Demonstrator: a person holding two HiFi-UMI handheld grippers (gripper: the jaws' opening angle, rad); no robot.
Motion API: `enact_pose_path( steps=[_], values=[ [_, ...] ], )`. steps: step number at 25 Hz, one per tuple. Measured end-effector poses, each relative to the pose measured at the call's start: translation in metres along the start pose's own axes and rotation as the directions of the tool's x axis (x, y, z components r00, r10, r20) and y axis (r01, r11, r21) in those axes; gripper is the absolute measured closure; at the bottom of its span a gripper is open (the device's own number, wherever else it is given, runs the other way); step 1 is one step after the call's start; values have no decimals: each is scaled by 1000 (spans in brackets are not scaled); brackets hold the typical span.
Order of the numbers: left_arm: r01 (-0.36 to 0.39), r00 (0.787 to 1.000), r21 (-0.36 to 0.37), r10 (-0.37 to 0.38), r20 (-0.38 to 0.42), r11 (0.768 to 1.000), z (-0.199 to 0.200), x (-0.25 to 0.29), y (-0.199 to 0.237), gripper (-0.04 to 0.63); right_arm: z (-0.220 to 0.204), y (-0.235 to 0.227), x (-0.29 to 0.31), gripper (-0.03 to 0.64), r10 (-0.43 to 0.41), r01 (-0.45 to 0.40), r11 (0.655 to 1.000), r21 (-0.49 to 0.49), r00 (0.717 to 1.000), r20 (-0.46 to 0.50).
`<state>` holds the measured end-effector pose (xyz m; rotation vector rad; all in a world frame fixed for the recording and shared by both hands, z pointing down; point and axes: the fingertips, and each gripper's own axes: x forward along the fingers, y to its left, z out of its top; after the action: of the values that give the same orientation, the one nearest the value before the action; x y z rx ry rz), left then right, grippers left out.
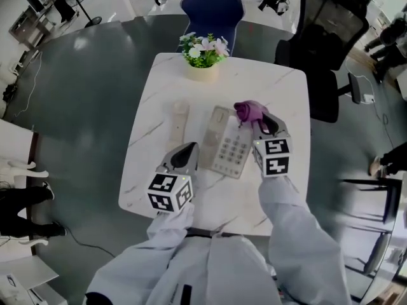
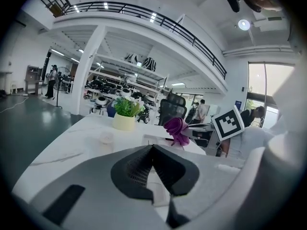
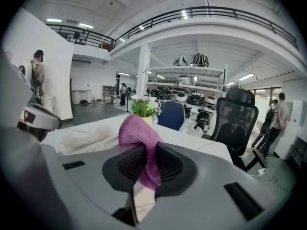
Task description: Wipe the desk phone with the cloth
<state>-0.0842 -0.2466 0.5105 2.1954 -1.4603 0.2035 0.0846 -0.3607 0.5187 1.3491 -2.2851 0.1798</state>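
The beige desk phone point(image 1: 226, 145) lies in the middle of the white marble table point(image 1: 286, 94). Its handset point(image 1: 180, 124) is off the base and rests on the table to the left. My right gripper point(image 1: 255, 123) is shut on a bunched purple cloth point(image 1: 249, 111), held over the phone's far right corner. In the right gripper view the cloth point(image 3: 138, 133) sticks up from between the jaws, with the handset point(image 3: 88, 139) off to the left. My left gripper point(image 1: 189, 150) is shut with nothing in it, just left of the phone's near end.
A potted plant with white and pink flowers point(image 1: 203, 54) stands at the table's far edge. A blue chair point(image 1: 213, 5) and a black office chair point(image 1: 327, 37) stand behind the table. The person's white sleeves point(image 1: 289, 227) reach in from the near edge.
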Motion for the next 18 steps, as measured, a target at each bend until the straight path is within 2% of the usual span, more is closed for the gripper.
enact_pose_path(
  steps=[9, 18],
  values=[
    [9, 1000, -15, -9, -20, 1000, -11, 5, 7, 597, -28, 17, 14, 578, 3, -3, 1000, 1, 993, -116],
    [26, 999, -16, -26, -25, 1000, -11, 4, 6, 597, -36, 25, 10, 578, -12, 14, 1000, 16, 986, -168]
  ],
)
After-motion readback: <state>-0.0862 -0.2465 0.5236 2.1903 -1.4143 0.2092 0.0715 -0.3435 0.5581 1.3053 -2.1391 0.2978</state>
